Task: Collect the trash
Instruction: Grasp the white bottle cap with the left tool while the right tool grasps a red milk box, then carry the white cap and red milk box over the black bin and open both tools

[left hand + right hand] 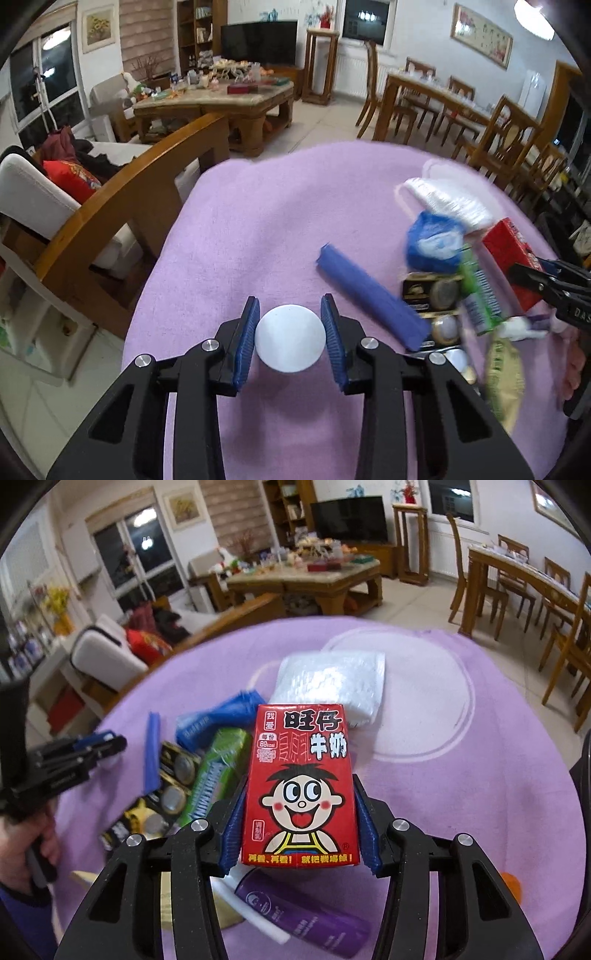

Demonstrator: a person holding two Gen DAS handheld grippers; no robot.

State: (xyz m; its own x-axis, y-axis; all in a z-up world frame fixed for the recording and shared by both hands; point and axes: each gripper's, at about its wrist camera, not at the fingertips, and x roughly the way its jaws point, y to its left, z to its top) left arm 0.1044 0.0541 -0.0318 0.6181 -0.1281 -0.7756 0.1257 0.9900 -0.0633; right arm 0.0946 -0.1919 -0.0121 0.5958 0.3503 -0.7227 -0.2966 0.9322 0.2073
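Black arms of the left gripper (290, 338) fill the bottom of the left wrist view, and its two blue pads sit tight on a round white lid (290, 338), one on each side. That lid is low over the purple cloth (258, 229). Just to the right lies a blue strip (371, 299), flat on the cloth. Past it there is a pile of trash: a battery pack (432, 295), a green wrapper (478, 291), a blue bag (434, 240) and a white bag (448, 201). At the far right the right gripper (524, 275) shows as a black tip touching the red box (511, 254). Behind the cloth stands a wooden chair (122, 206) and a low table (214, 99). Next, in the right wrist view, the blue pads press both sides of the red box (301, 786), which stands upright between them with a cartoon face on it. Under the box lies a purple tube (306, 919). To the left sit the green wrapper (218, 771), the battery pack (166, 790), the blue strip (151, 753) and the blue bag (218, 718). The white bag (332, 683) lies behind the box. The left gripper (107, 744) is at the far left, held by a hand (37, 838).
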